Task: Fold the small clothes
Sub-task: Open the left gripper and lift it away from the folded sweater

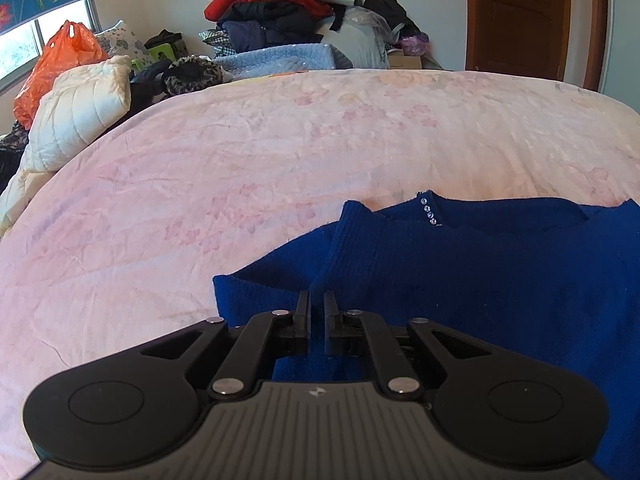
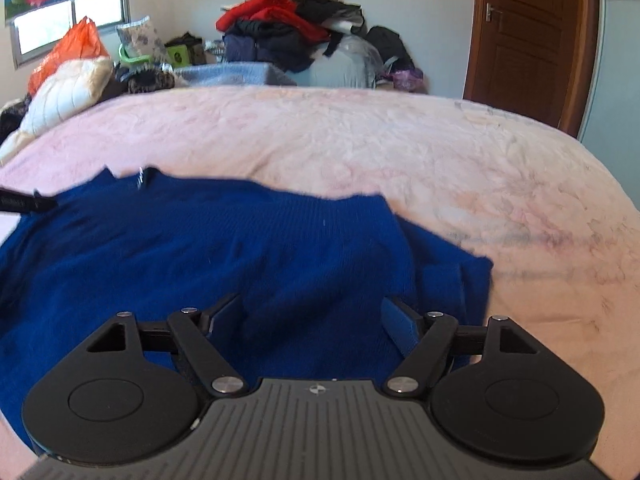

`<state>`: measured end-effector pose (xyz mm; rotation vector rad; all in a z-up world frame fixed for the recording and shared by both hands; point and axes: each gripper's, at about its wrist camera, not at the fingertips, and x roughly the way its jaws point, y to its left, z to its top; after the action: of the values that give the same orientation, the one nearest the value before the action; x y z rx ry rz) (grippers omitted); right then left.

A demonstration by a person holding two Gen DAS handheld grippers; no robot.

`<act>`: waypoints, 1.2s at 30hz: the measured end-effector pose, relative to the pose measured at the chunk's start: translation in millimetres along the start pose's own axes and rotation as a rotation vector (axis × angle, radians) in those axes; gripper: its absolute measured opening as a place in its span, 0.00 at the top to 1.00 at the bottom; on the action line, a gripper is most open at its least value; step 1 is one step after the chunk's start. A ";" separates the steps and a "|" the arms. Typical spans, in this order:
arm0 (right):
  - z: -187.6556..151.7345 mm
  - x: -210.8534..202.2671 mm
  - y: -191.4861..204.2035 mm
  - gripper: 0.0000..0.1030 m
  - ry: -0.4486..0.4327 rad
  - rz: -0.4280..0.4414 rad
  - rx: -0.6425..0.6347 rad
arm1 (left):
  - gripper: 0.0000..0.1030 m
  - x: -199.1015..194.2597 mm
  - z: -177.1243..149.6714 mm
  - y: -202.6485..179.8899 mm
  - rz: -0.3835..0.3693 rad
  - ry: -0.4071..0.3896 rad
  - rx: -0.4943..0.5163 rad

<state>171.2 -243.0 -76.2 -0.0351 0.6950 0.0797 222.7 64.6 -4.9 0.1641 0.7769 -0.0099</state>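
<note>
A dark blue knit sweater (image 1: 480,272) lies on the pink bedspread (image 1: 240,160), with a row of small rhinestones near its collar (image 1: 428,211). My left gripper (image 1: 317,304) sits over the sweater's left part with its jaws nearly together; a narrow gap shows between them and I cannot tell whether they pinch fabric. In the right wrist view the sweater (image 2: 200,248) spreads across the bedspread (image 2: 400,152). My right gripper (image 2: 312,312) is open above the sweater's right side, empty. The left gripper's tip (image 2: 24,202) shows at the far left.
A tall pile of clothes (image 1: 280,12) stands beyond the bed's far edge, with a cream quilt (image 1: 76,112) and an orange plastic bag (image 1: 56,60) at the left. A brown wooden door (image 1: 520,16) is at the back right. A window is at the upper left.
</note>
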 end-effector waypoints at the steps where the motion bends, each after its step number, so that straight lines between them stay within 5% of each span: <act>1: -0.8 -1.1 -0.4 0.22 -0.005 -0.003 0.005 | 0.95 -0.6 -0.3 0.9 0.001 0.001 -0.002; 7: 1.3 -15.3 3.6 0.22 -0.023 -0.001 0.023 | 0.93 -1.8 -0.4 9.2 -0.008 0.012 -0.029; 10: -1.9 -23.9 10.7 0.21 -0.033 0.022 0.008 | 0.83 -1.2 -1.1 11.4 -0.004 0.016 -0.041; 14: -9.0 -20.4 14.9 0.20 -0.003 0.020 -0.012 | 0.25 -10.0 -5.4 13.0 0.039 -0.038 -0.053; 20: -13.6 -25.4 15.1 0.20 -0.001 0.018 0.012 | 0.24 -35.6 -22.0 12.0 0.068 -0.091 -0.028; 23: -16.6 -32.2 18.8 0.18 -0.013 0.046 0.006 | 0.24 -48.1 -45.3 13.6 0.026 -0.081 -0.038; 29: -24.3 -29.0 18.1 0.15 0.026 0.029 0.002 | 0.24 -53.0 -94.5 9.6 0.078 -0.060 0.034; 36: -16.5 -46.1 44.1 0.15 -0.021 0.082 -0.036 | 0.24 -65.2 -97.5 13.5 0.059 -0.053 -0.004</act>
<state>121.6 -202.9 -59.5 -0.0407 0.6738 0.1712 109.1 89.3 -25.7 0.1821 0.7187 0.0435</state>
